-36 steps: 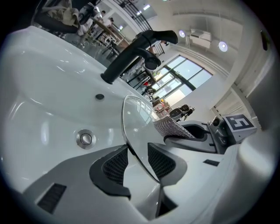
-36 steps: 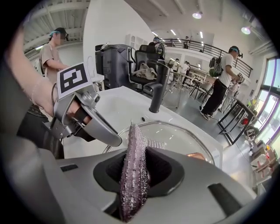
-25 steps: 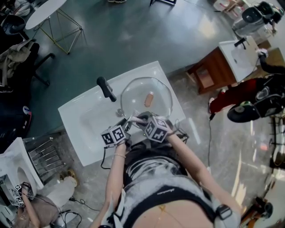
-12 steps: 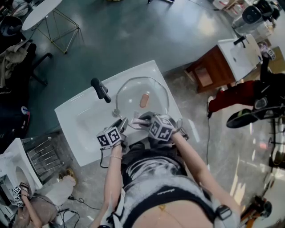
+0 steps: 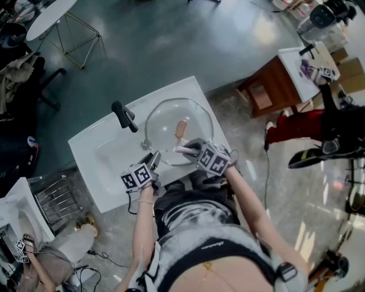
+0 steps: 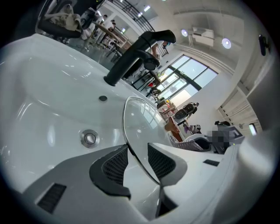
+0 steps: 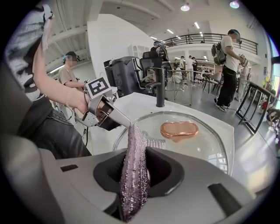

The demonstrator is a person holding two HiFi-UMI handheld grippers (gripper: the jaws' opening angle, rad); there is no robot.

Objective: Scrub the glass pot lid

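The left gripper's (image 6: 138,157) jaws, partly closed, pinch the near rim of the one glass pot lid (image 6: 140,118). The right gripper (image 7: 136,171) clamps one glittery scouring cloth (image 7: 132,153), whose tip touches the lid. The lid has one copper-coloured handle (image 7: 178,130) and lies over one white sink (image 5: 100,149) beside one black faucet (image 5: 124,116). Both forearms reach forward, side by side.

Setting: large open indoor hall, workshop or test-studio type, not a home.
- Dark green glossy floor (image 5: 171,40).
- Free-standing white rectangular ceramic washbasin (image 5: 94,151) with black tap (image 5: 124,116).
- Second white basin on brown wooden cabinet (image 5: 268,91), set apart.
- White oval table on thin wire legs (image 5: 54,17).
- Upper gallery with black railing (image 7: 205,38).
- Recessed ceiling spotlights (image 7: 187,7).
- Tall glazed windows (image 6: 188,78).
- Standing people (image 7: 227,65).
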